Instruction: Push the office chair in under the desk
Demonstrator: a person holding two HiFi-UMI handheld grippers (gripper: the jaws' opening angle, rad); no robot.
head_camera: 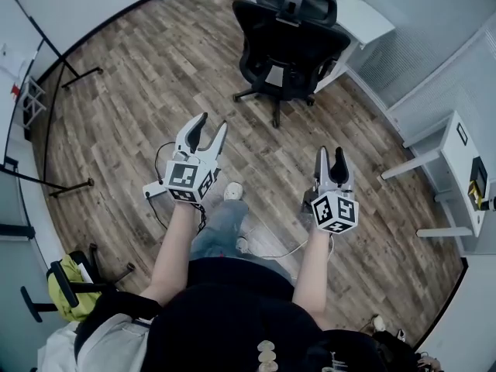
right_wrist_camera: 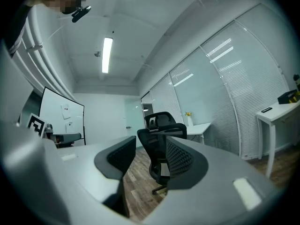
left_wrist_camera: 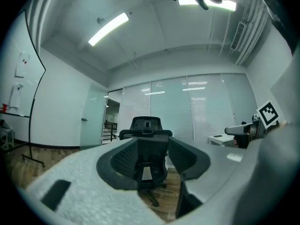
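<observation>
Chair (head_camera: 288, 41), well ahead of my left claw (head_camera: 213, 122) and right claw (head_camera: 331, 153), both gaping empty, could swivel and miss the desk (head_camera: 364, 18) if pushed off-centre.

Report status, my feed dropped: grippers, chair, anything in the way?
Left gripper and right gripper open, empty. Office chair ahead, untouched, not under the desk, back toward us. Nothing in between.

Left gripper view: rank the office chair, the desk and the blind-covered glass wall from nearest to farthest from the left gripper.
1. office chair, straight ahead, centre of view.
2. desk, behind the chair, off to the right.
3. glass wall, at the back, behind both.
</observation>
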